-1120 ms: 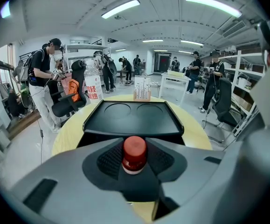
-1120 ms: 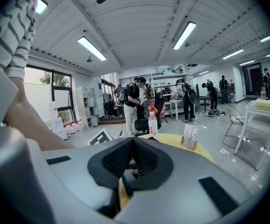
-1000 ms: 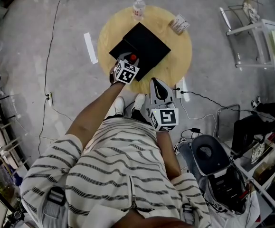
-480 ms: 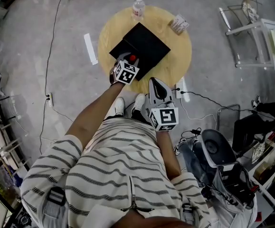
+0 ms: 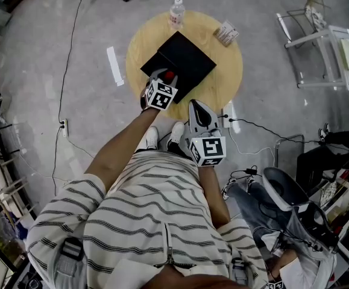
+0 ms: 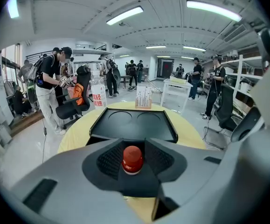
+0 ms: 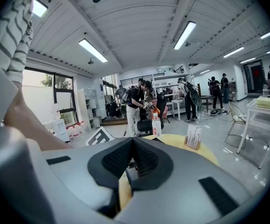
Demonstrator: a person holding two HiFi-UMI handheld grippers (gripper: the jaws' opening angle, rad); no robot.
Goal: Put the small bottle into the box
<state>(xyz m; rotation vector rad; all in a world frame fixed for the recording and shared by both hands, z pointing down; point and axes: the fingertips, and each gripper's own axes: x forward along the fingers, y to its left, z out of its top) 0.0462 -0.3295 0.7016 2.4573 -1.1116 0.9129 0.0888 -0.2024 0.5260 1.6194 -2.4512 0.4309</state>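
Red cap up, the small bottle sits clamped between the jaws of my left gripper, at the near edge of the black box on the round wooden table. My right gripper hangs off the table's near rim, jaws together on nothing. A water bottle stands at the far rim.

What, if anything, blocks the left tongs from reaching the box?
Nothing visible; it probably can. The left tongs, shut on the bottle, are at the near edge of the box, its inside bare.
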